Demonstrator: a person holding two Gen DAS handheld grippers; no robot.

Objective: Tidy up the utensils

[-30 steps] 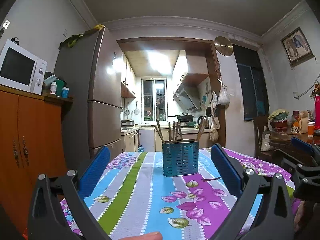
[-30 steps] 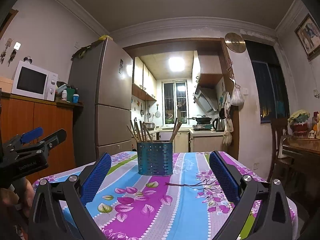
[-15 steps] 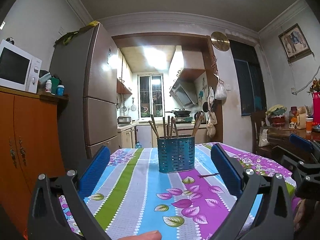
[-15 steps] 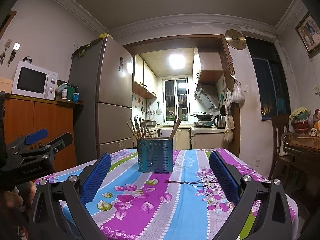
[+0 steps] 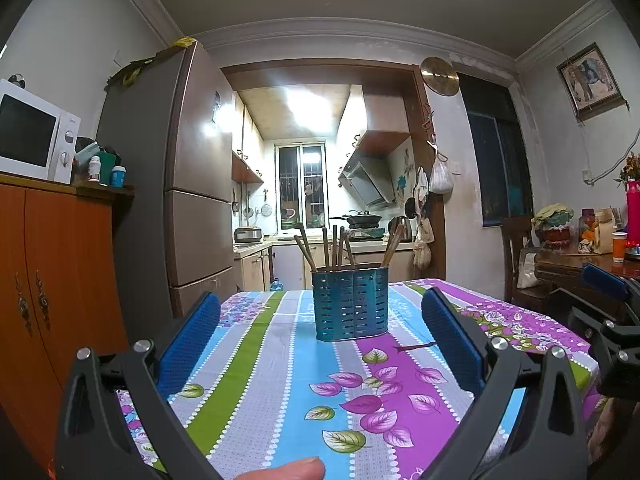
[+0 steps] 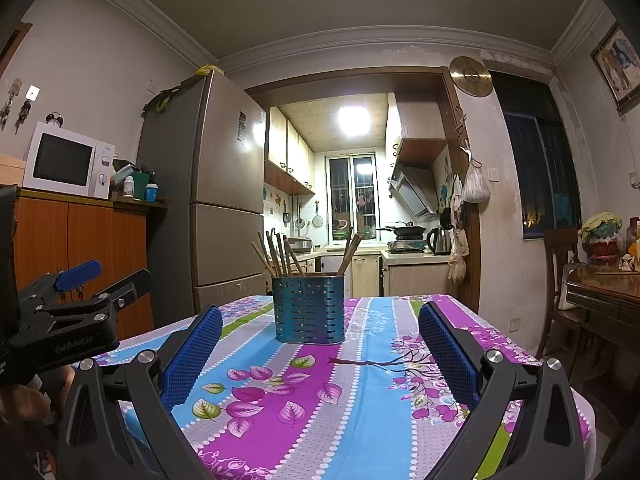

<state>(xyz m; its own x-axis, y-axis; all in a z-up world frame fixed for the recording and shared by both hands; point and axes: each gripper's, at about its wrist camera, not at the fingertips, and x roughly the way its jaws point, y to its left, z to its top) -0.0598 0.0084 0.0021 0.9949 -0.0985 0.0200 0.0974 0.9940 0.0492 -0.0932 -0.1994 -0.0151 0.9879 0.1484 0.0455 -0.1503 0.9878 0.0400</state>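
A blue perforated utensil holder (image 5: 351,305) (image 6: 308,308) stands upright on the flowered tablecloth (image 5: 280,376) (image 6: 372,404), with several wooden chopsticks (image 5: 334,246) (image 6: 280,254) sticking out of its top. My left gripper (image 5: 320,340) is open over the near part of the table, well short of the holder, with nothing between its blue pads (image 5: 188,344). My right gripper (image 6: 318,350) is also open and empty, facing the holder from the right. Each gripper shows at the edge of the other's view.
A tall fridge (image 5: 192,216) and an orange cabinet (image 5: 52,280) with a microwave (image 5: 36,136) stand left of the table. A wooden side table (image 5: 588,268) with bottles and a chair are on the right. A fingertip (image 5: 288,470) shows at the bottom edge.
Both views shifted slightly; the holder sits a little lower and closer in the left wrist view than half a second ago. Both grippers stayed open.
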